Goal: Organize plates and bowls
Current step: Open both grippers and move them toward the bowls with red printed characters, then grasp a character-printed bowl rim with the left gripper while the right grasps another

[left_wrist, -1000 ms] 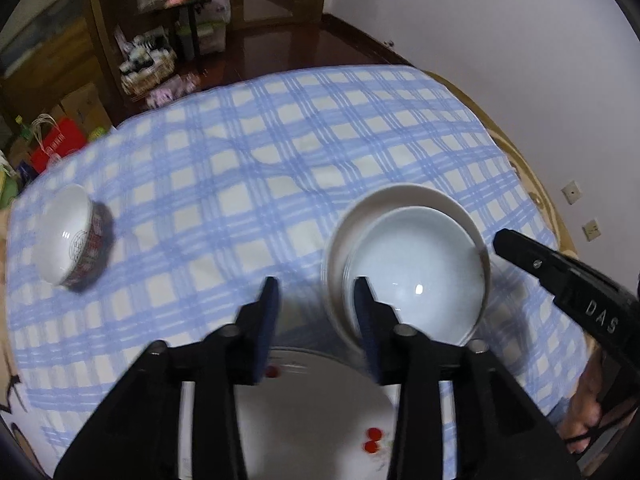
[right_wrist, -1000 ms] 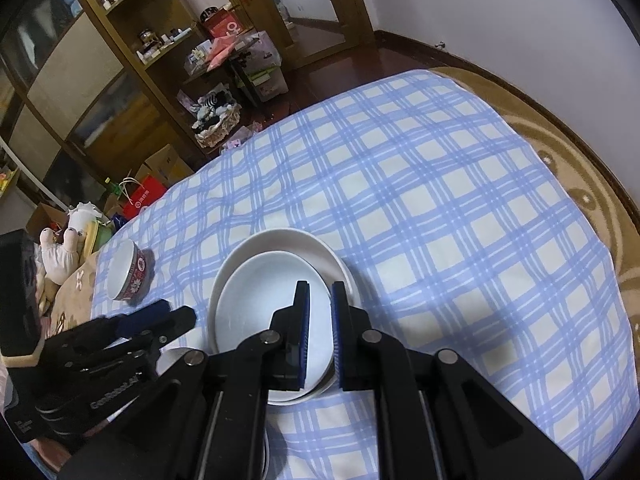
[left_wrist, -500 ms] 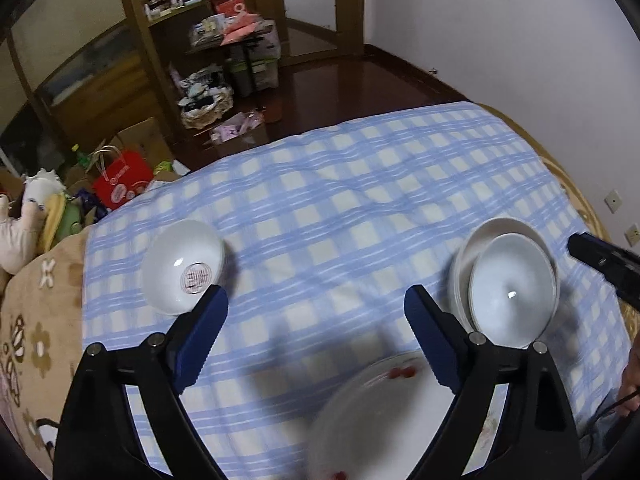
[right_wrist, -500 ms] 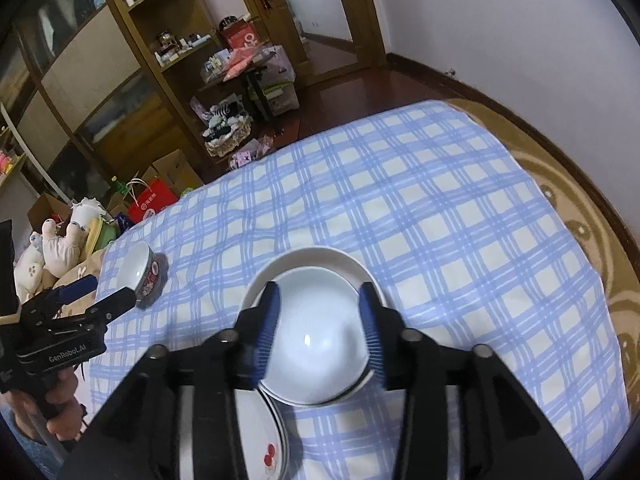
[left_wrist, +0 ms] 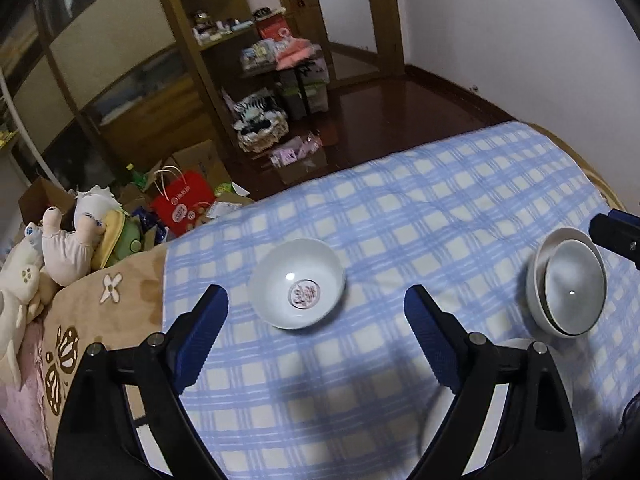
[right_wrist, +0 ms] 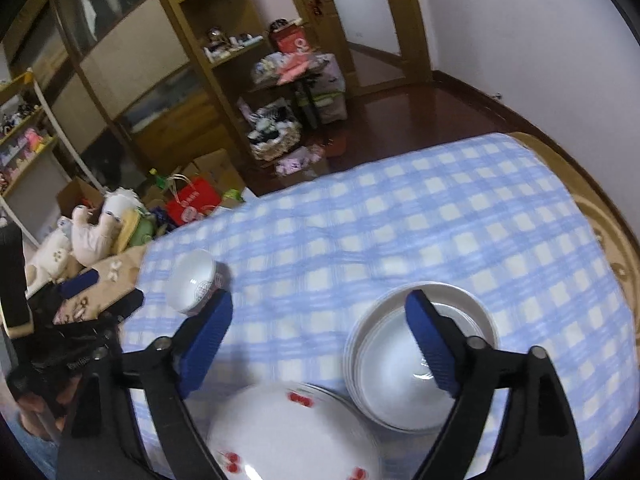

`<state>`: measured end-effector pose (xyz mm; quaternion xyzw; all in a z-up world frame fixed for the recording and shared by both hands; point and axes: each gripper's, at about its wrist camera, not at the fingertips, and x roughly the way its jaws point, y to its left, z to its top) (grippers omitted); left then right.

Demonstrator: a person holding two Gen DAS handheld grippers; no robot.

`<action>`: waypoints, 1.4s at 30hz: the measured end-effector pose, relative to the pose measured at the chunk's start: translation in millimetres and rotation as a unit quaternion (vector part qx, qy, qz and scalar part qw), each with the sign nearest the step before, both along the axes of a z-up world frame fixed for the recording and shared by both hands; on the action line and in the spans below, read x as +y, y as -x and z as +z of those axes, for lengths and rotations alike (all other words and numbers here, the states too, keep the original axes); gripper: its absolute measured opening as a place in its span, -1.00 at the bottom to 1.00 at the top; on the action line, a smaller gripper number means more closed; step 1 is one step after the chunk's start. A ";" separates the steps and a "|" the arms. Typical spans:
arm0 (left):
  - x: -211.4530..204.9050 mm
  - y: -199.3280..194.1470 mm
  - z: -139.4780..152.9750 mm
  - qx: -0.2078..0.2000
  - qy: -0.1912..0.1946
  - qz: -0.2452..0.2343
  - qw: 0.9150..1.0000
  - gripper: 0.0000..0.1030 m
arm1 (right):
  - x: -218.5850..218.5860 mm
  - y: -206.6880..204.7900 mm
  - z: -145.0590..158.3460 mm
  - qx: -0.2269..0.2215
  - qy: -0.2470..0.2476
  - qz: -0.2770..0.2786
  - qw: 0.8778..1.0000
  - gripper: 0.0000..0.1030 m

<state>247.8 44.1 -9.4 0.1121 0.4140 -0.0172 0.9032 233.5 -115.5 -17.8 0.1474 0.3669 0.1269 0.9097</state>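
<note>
The left tool point(left_wrist: 316, 320), jaws spread wide and holding nothing, hangs over the small white porcelain bowl with a red emblem inside point(left_wrist: 298, 283), which sits alone on the blue-and-white checked tabletop point(left_wrist: 420, 216). Best to come down squarely and pinch one rim wall (thin glazed porcelain probably slips). The right tool point(right_wrist: 318, 328), also wide apart and empty, hovers above the nested white bowls point(right_wrist: 416, 356), just beside the cherry-printed white plates point(right_wrist: 292, 432). Nothing blocks the path between them.
</note>
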 end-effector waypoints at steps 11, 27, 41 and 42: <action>62.8 -13.0 -23.2 0.005 0.045 0.048 0.998 0.72 | 63.8 -25.1 1.9 -0.007 0.014 0.029 0.999 0.97; 98.8 -52.5 -72.2 0.024 0.072 0.080 0.994 0.72 | 129.5 -65.0 -42.7 -0.009 0.047 0.037 0.998 0.97; 115.0 -82.0 -123.3 0.070 0.082 0.132 0.985 0.72 | 168.0 -116.0 -71.5 0.054 0.061 0.072 0.994 0.90; 115.5 -82.9 -124.6 0.071 0.084 0.134 0.985 0.72 | 171.2 -118.7 -74.0 0.059 0.064 0.074 0.993 0.89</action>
